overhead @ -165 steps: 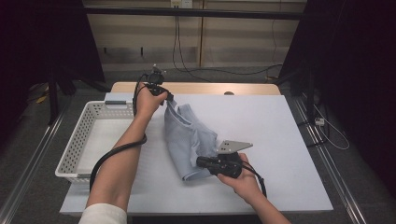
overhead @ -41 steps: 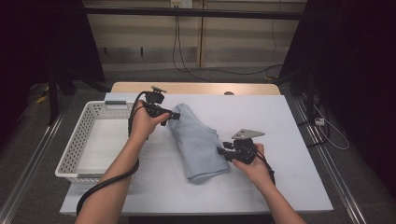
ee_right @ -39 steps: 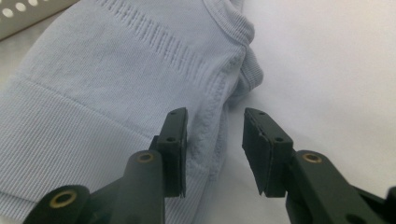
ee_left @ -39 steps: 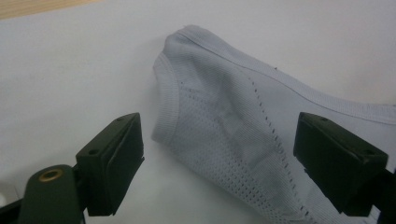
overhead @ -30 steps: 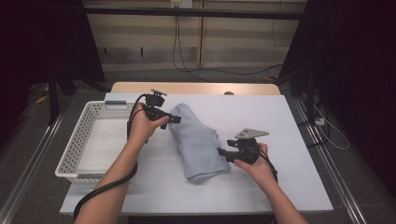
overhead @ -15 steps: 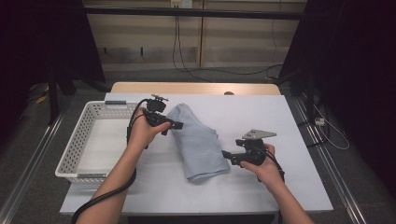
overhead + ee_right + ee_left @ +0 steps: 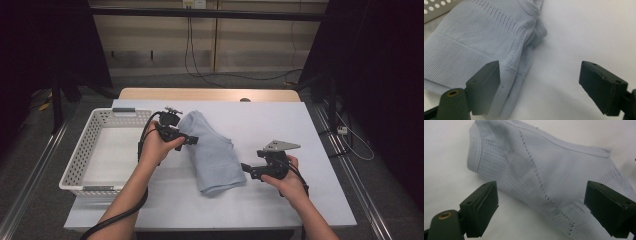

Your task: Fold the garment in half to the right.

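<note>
Both sets of jaws stand open and empty: the right gripper [image 7: 246, 169] has just been opening, the left gripper [image 7: 194, 140] flanks the folded garment [image 7: 212, 152] mid-table. A shallow bite could undo its fold.

A folded garment [image 7: 212, 152] lies mid-table [image 7: 300, 200], a basket [image 7: 80, 165] left of it at the table's edge.
</note>
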`<act>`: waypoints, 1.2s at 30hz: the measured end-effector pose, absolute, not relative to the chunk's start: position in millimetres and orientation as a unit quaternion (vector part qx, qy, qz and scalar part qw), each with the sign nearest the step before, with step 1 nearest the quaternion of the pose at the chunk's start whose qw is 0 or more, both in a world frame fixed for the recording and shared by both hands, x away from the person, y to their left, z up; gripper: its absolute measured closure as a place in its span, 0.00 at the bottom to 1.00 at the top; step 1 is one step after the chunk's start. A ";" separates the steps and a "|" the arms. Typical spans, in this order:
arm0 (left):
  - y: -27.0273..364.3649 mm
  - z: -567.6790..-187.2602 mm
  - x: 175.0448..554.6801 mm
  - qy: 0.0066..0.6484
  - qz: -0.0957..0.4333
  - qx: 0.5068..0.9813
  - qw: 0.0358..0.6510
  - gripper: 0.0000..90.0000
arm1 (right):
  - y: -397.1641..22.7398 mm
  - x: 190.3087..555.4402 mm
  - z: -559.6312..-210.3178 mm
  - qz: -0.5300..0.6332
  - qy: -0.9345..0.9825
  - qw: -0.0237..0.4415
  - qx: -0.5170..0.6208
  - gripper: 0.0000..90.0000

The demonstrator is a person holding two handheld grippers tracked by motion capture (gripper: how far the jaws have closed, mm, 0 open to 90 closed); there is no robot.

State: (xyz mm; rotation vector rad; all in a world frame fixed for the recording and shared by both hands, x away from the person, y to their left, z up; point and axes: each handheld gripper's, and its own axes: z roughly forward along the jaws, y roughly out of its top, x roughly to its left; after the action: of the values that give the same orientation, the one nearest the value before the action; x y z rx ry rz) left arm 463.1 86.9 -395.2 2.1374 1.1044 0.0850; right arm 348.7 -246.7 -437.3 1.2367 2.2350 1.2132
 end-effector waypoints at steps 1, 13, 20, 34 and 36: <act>86.7 -395.8 462.1 0.430 0.033 0.827 0.360 0.14 | -247.1 348.0 -437.5 0.423 0.781 0.155 0.432 0.19; 81.6 -403.7 450.3 0.430 0.025 0.827 0.362 0.13 | -247.9 345.8 -439.3 0.419 0.785 0.156 0.428 0.19; 77.3 -407.7 443.6 0.429 0.022 0.828 0.361 0.13 | -251.8 341.0 -442.1 0.413 0.788 0.156 0.429 0.19; 74.8 -413.9 433.7 0.427 0.019 0.828 0.363 0.12 | -251.9 335.1 -440.6 0.422 0.783 0.164 0.425 0.19; 75.1 -414.6 432.3 0.427 0.017 0.827 0.365 0.12 | -251.5 334.8 -440.6 0.423 0.784 0.165 0.423 0.19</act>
State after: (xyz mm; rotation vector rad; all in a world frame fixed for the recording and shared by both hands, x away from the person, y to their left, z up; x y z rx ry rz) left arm 432.3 75.1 -414.6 2.1269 1.0968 0.0446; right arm 334.8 -251.5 -440.6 1.2061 2.2325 1.2062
